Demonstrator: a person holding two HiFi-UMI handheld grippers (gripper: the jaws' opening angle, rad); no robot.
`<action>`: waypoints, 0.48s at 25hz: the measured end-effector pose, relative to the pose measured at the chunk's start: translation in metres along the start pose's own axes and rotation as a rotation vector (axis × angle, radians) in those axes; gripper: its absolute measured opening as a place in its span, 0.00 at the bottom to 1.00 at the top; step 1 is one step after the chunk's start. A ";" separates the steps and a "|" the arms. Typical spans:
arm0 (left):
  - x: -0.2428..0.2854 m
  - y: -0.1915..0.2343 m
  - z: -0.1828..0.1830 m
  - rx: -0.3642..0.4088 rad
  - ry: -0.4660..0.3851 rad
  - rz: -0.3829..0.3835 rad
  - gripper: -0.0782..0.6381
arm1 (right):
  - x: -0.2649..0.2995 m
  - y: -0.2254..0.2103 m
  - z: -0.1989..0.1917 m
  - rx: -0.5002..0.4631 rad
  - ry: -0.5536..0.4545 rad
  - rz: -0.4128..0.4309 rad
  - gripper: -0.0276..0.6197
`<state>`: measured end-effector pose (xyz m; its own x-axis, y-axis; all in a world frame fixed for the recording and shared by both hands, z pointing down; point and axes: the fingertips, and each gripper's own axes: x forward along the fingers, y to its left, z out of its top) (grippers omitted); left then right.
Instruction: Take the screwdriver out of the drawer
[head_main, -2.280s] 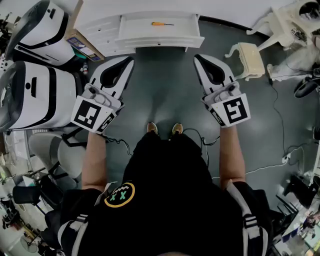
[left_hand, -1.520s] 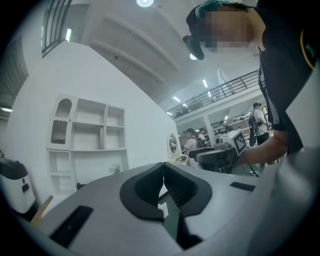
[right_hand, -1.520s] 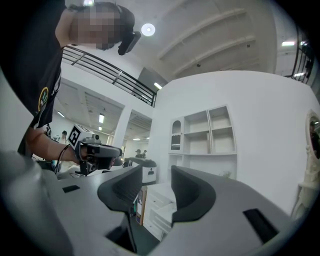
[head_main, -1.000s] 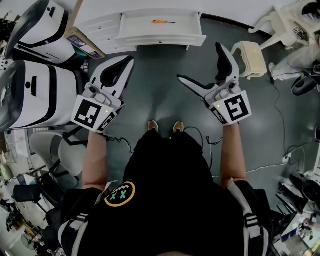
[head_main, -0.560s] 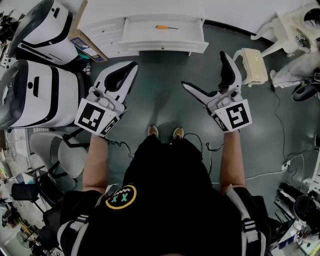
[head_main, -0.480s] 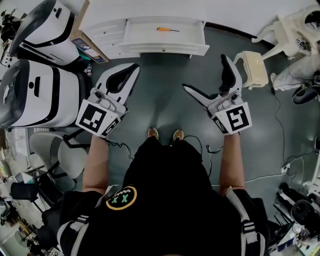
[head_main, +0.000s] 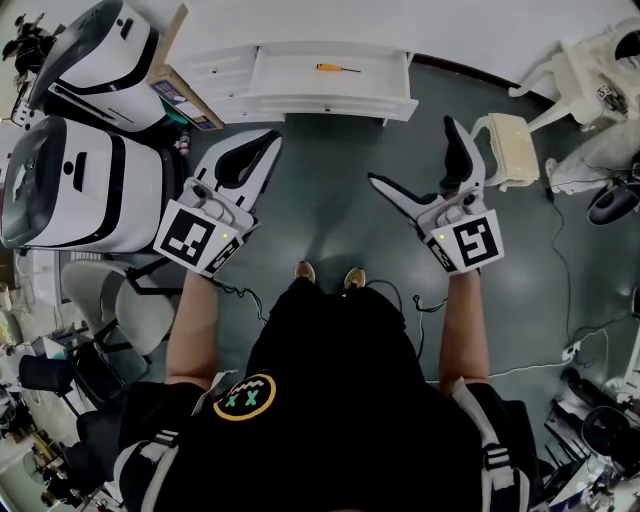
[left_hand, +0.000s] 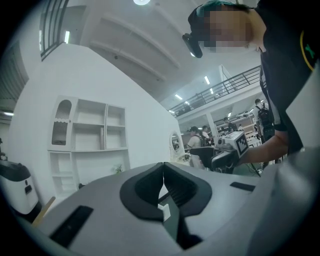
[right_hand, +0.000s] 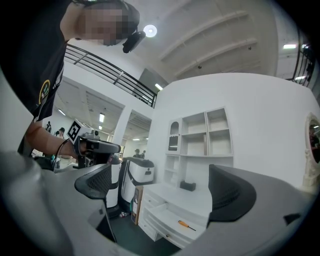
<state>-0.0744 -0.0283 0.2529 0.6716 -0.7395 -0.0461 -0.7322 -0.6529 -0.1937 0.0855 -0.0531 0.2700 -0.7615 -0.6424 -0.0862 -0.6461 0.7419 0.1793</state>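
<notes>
A grey floor (head_main: 330, 190) fills the middle of the head view. The person's black shirt (head_main: 340, 400) takes up the lower centre, with both forearms reaching upward in the frame. Two large white machines with black trim (head_main: 80, 185) stand in the upper left, one above the other.

A white cabinet (head_main: 205, 70) runs along the top edge, left of centre. Its wide drawer (head_main: 330, 100) is pulled open at top centre.

The left gripper (head_main: 270, 140) is at centre left, pointing toward the upper right. Its jaws are pressed together with nothing between them. The right gripper (head_main: 411, 151) is at centre right. Its jaws are spread wide, one tip pointing toward the left and the other toward the top of the frame, with only bare floor between them. Both grippers are well below the drawer in the frame and apart from it.

A small cream stool (head_main: 510, 150) stands just right of the right gripper, in the upper right.

The screwdriver (head_main: 338, 68), with an orange handle, lies flat inside the open drawer at top centre. In the right gripper view it shows low in the frame, between the two spread jaws but far beyond them.
</notes>
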 end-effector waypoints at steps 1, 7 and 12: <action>0.002 -0.003 0.001 0.000 0.000 0.004 0.14 | -0.003 -0.003 0.000 0.002 -0.001 0.002 0.94; 0.019 -0.023 0.006 0.002 0.003 0.032 0.14 | -0.024 -0.020 -0.001 0.012 -0.013 0.021 0.94; 0.030 -0.031 0.006 -0.001 0.008 0.038 0.14 | -0.036 -0.036 -0.003 0.018 -0.016 0.015 0.94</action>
<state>-0.0308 -0.0290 0.2516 0.6425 -0.7649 -0.0460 -0.7572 -0.6246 -0.1911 0.1359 -0.0572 0.2699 -0.7717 -0.6282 -0.0996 -0.6354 0.7546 0.1635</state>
